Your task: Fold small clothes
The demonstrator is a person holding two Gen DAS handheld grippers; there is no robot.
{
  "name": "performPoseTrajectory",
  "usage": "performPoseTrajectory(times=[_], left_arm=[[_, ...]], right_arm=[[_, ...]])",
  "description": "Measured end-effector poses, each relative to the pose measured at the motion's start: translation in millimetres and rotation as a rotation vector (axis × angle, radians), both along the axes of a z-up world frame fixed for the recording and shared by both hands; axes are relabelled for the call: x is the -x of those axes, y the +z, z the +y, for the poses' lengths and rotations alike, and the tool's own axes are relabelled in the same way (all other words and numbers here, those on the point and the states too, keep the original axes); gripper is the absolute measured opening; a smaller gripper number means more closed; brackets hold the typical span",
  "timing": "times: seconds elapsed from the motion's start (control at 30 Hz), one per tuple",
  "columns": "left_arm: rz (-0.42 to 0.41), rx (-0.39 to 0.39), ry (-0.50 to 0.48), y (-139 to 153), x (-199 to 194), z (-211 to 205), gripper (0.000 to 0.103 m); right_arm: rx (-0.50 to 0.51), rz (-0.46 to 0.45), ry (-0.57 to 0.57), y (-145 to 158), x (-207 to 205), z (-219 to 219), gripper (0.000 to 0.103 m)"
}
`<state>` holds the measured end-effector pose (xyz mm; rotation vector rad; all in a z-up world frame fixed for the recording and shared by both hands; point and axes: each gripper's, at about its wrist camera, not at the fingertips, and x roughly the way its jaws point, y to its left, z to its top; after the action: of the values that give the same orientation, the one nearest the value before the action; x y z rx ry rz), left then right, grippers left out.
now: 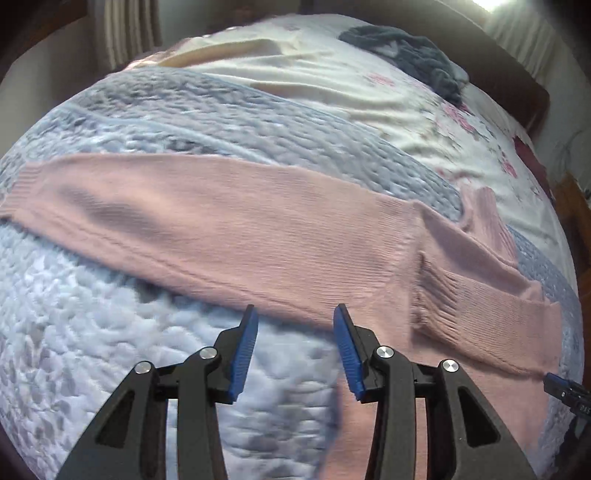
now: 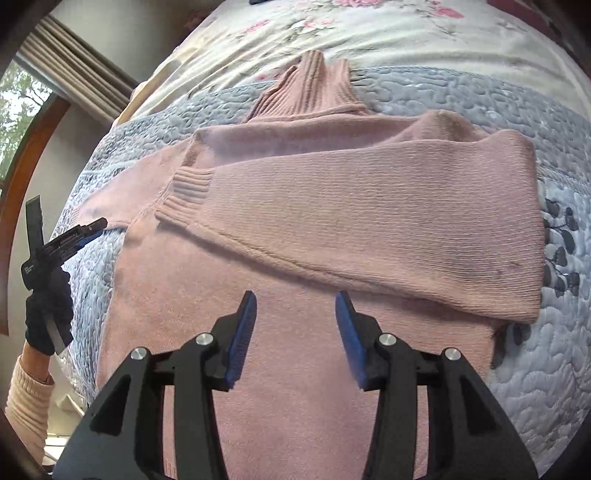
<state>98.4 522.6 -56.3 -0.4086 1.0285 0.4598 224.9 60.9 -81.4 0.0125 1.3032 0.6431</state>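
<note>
The right gripper [image 2: 295, 299] hangs released over the lower body of a pink knitted sweater [image 2: 295, 350], blue pads wide apart with nothing between them. Just ahead of its tips runs the seamed lower edge of one sleeve [image 2: 369, 221], folded flat across the chest; the ribbed cuff [image 2: 186, 199] ends ahead and to the left. The sleeve's fold forms a clean edge on the right, and beyond it the grey-blue quilted bedspread [image 2: 535, 369] lies bare. Farther ahead the ribbed turtleneck collar [image 2: 314, 85] reaches the floral sheet [image 2: 369, 33].

The left gripper [image 1: 295, 314] is also released and holds nothing, its jaws spread at the near edge of the other sleeve [image 1: 203, 221], which stretches straight out to the left, cuff at the far left. Under and left of this claw there is open bedspread [image 1: 92, 350]. Beyond the sleeve lies more quilt, then a rumpled cream sheet [image 1: 332, 85], then a dark grey heap of fabric [image 1: 406, 55] far ahead to the right.

From the right wrist view, the left gripper shows at the far left, held in a dark-gloved hand [image 2: 48, 310] with a cream cuff below. Small pale print on that tool's body is too tiny to read.
</note>
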Motion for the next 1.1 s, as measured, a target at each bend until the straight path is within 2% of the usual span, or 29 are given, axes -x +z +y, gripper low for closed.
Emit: performPoseTrajectory(times=[0.2,0.3,0.47,0.7,0.97,1.0,1.07,1.1], left_arm=[[-0.04,-0.02,0.262,-1,61,116,0.045],[-0.1,0.017,0.348,-5,76,163,0.045],[-0.222,0.144,0.457,-15,88,220,0.045],[-0.279,0.168,0.481,-19,81,245,0.046],[-0.245,0.103,0.452,-16,67,249,0.043],[-0.236,0.085,0.438,-15,65,248,0.041],[-0.219,0.062,0.403,-13,59,244,0.024],[-0.221,0.06,0.393,-12,58,243,0.02]], right_arm=[[0.015,0.02,0.073,-15,11,34,0.045],[0.033,0.027,0.092,-23,14,45,0.045],[0.062,0.046,0.086,-38,14,49,0.045],[0.06,0.055,0.067,-48,13,48,0.046],[0.066,0.05,0.063,-49,13,51,0.047],[0.066,0.049,0.064,-49,14,50,0.047],[0.061,0.051,0.061,-49,14,49,0.047],[0.057,0.054,0.057,-49,13,48,0.047]])
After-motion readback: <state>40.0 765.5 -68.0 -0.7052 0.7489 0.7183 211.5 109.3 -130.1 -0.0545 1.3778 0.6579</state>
